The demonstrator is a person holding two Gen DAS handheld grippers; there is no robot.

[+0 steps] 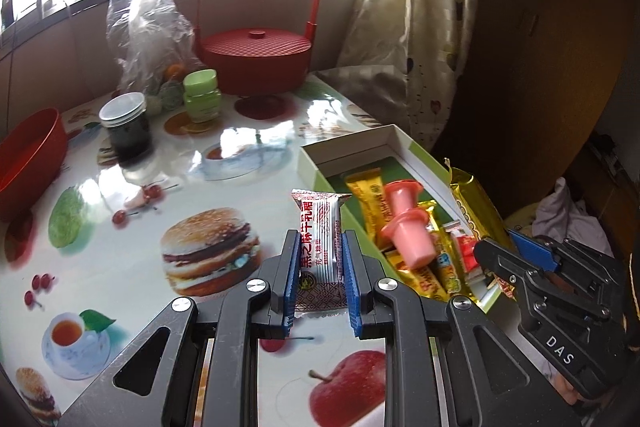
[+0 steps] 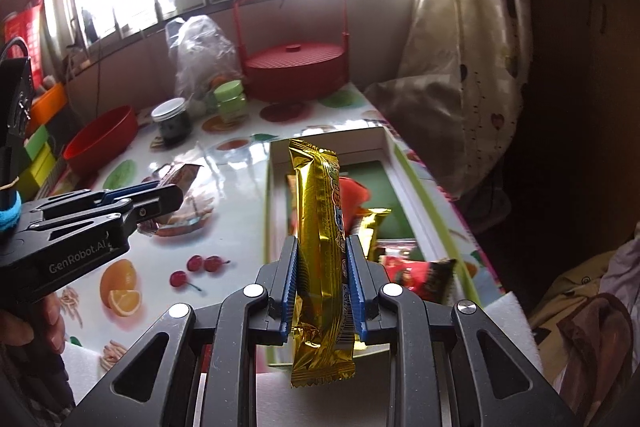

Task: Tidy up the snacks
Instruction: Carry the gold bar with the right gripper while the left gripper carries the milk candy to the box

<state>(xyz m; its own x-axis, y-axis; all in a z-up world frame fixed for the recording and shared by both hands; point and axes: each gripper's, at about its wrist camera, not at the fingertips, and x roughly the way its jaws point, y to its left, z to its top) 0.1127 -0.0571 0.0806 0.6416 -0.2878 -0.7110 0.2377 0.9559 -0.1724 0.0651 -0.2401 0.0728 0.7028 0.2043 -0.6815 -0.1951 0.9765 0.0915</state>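
Observation:
My left gripper (image 1: 320,241) is shut on a silver and brown snack packet (image 1: 320,235) with red letters, held above the table just left of the open green-rimmed box (image 1: 394,137). The box holds several yellow snack bars (image 1: 370,201) and a pink plastic piece (image 1: 406,227). My right gripper (image 2: 322,247) is shut on a gold foil snack bar (image 2: 320,227), held upright over the near end of the box (image 2: 404,163). The right gripper (image 1: 502,249) shows at the box's right edge in the left wrist view. The left gripper (image 2: 160,197) with its packet (image 2: 180,177) shows at left in the right wrist view.
A red lidded basket (image 1: 256,61) with a tall handle stands at the back. A clear plastic bag (image 1: 144,31), a green jar (image 1: 202,95), a dark jar (image 1: 126,125) and a red bowl (image 1: 28,163) sit on the fruit-print tablecloth (image 1: 120,267). A curtain (image 1: 424,27) hangs at right.

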